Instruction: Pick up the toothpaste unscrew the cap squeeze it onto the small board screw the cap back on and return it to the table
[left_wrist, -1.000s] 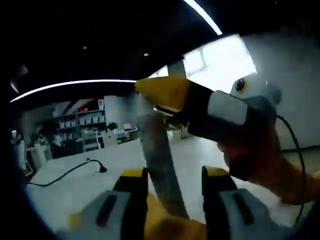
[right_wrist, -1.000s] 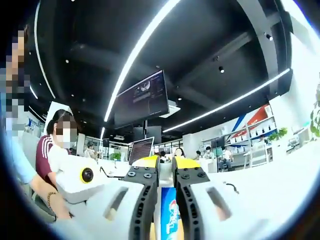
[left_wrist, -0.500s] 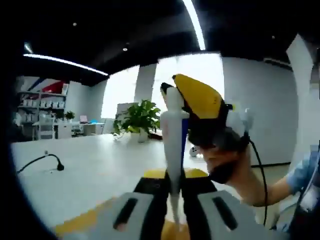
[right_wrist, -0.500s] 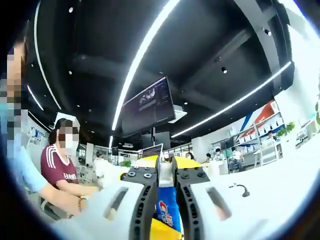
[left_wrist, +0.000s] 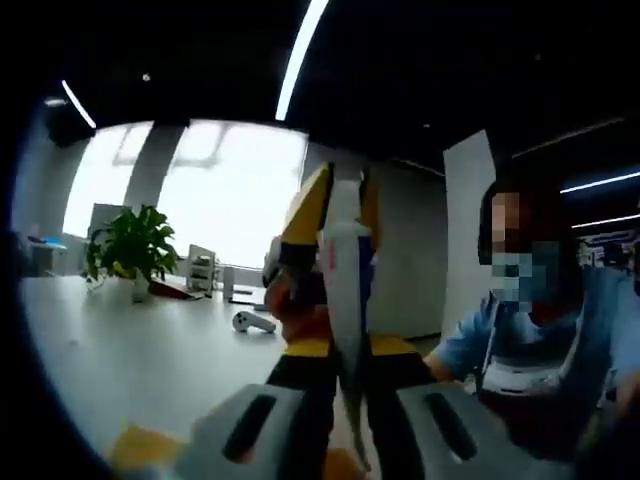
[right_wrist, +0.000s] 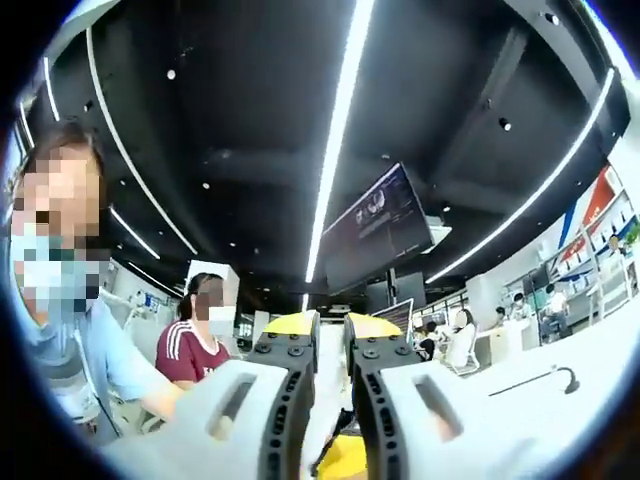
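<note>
**Toothpaste tube held upright between both grippers, above the table**

Open-plan office, dark ceiling crossed by long white light strips (right_wrist: 338, 150); a black hanging monitor (right_wrist: 378, 225) shows in the right gripper view. White tabletop (left_wrist: 120, 350) runs across the left gripper view, with a green potted plant (left_wrist: 125, 248) at its far side against bright windows and a small white device (left_wrist: 252, 322) lying further along the surface.

Left gripper (left_wrist: 345, 350): yellow-tipped black jaws drawn close, clamped on the lower, flat end of the white toothpaste tube with blue print (left_wrist: 347, 270). Tube stands upright, rising straight out of the jaws, well off the table.

Right gripper (left_wrist: 335, 215), seen in the left gripper view, comes in from the far side and its yellow-and-black jaws sit either side of the tube's top, where the cap would be; cap itself too blurred to make out. In the right gripper view its own jaws (right_wrist: 330, 335) stand nearly together with a narrow white sliver of the tube (right_wrist: 330, 370) between them.

Person in a light blue shirt (left_wrist: 520, 335) holds the grippers. Second person in a maroon shirt with white stripes (right_wrist: 192, 352) sits behind. Black gooseneck cable (right_wrist: 540, 380) lies on the table at right in the right gripper view
</note>
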